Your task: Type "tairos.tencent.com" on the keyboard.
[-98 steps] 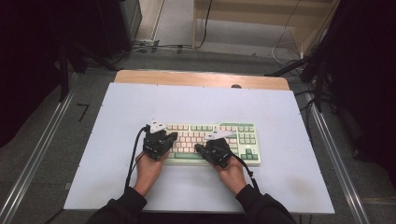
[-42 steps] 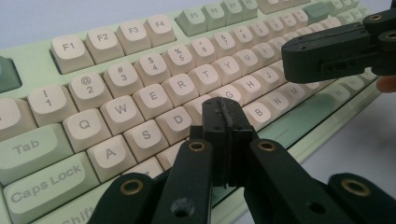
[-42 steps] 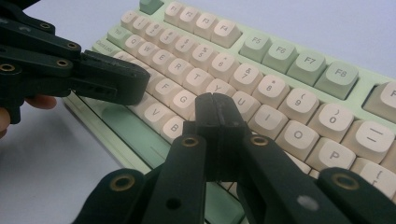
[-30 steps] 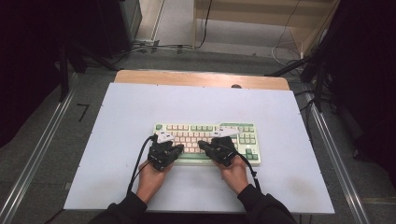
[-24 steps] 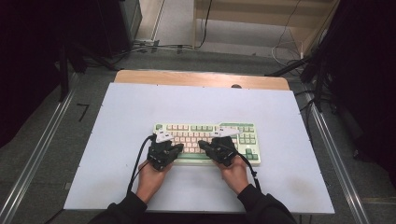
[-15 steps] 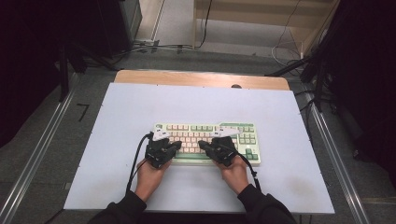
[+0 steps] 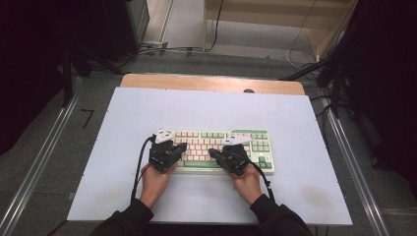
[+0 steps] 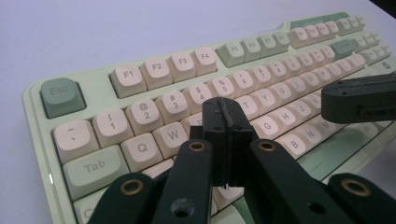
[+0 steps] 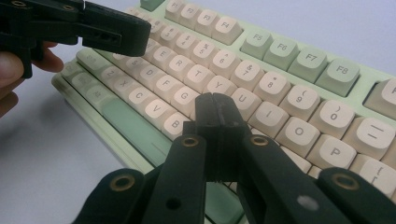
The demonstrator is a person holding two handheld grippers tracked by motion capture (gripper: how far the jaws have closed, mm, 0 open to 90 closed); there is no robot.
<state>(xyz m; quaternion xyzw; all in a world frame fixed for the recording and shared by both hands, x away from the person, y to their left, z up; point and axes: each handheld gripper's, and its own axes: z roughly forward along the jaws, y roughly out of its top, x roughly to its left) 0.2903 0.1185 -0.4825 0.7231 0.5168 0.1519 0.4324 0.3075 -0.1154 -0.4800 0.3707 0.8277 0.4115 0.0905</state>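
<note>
The keyboard (image 7: 216, 150) lay toward the desk's (image 7: 305, 123) near edge, roughly centred. Both the left gripper (image 8: 223, 116) and right gripper (image 9: 215, 112) had jaws clenched on nothing, poised over the letter keys, possibly touching them.

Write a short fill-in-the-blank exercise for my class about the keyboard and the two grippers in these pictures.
1. The keyboard lies on a white ____.
2. The left gripper has its jaws ____, with nothing between them.
3. The dark green key at the keyboard's corner in the left gripper view is labelled ____.
4. The right gripper hovers over the ____.

Missing words: table; shut; Esc; keyboard
</note>
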